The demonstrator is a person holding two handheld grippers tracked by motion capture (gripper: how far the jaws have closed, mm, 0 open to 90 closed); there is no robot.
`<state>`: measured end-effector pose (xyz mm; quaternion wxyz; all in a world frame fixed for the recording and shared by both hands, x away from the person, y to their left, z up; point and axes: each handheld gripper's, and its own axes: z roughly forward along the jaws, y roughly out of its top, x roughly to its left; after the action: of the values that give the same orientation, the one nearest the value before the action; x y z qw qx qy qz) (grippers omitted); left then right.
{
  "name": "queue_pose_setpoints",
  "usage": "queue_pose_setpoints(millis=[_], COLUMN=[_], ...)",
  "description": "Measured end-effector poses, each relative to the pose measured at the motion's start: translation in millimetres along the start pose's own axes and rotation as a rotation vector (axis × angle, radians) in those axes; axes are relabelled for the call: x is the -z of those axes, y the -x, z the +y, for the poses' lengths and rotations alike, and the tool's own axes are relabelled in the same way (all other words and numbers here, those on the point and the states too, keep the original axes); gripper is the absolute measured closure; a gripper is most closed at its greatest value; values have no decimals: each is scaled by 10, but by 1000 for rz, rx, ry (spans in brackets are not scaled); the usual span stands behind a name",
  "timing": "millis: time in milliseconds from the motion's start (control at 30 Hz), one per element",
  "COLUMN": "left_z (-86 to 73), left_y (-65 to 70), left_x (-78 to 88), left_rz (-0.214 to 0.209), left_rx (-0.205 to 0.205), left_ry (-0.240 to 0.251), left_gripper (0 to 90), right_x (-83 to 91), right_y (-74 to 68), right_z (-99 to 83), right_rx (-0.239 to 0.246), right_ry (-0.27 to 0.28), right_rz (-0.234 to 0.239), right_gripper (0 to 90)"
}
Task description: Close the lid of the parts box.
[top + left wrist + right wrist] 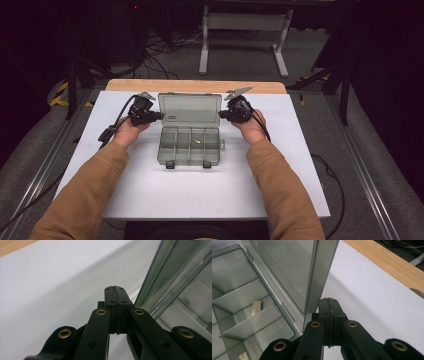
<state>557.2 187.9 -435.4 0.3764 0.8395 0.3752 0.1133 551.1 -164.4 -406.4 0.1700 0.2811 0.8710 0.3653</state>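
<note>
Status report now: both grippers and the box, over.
Left gripper shut, empty, at lid's left edge. Right gripper shut, empty, at right edge. Compartment box open, lid upright. Nothing in the way.

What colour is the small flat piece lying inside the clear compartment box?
Pale tan small flat piece, clearest in right gripper view.

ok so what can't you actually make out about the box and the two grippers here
- High view: whether the left gripper or right gripper touches the lid; too small, dark.
- High view: what the small item in the box is; too small.
- Right gripper view: front compartments, cut off by the left edge.
- Left gripper view: most of the box, cut off by the right edge.
</note>
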Motion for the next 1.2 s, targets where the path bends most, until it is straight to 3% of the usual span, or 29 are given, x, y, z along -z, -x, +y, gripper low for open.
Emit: queue_pose_setpoints(millis=[700, 1200], left_z=[-39, -78], left_y=[33, 101], left_x=[90, 190], left_rz=[-36, -54], left_rx=[-5, -46], left_ry=[-6, -25], left_gripper=[898, 898], right_x=[108, 208], right_y=[-92, -202], right_z=[-42, -84], right_rx=[20, 49], right_ry=[13, 3], right_rz=[36, 97], right_gripper=[900, 900])
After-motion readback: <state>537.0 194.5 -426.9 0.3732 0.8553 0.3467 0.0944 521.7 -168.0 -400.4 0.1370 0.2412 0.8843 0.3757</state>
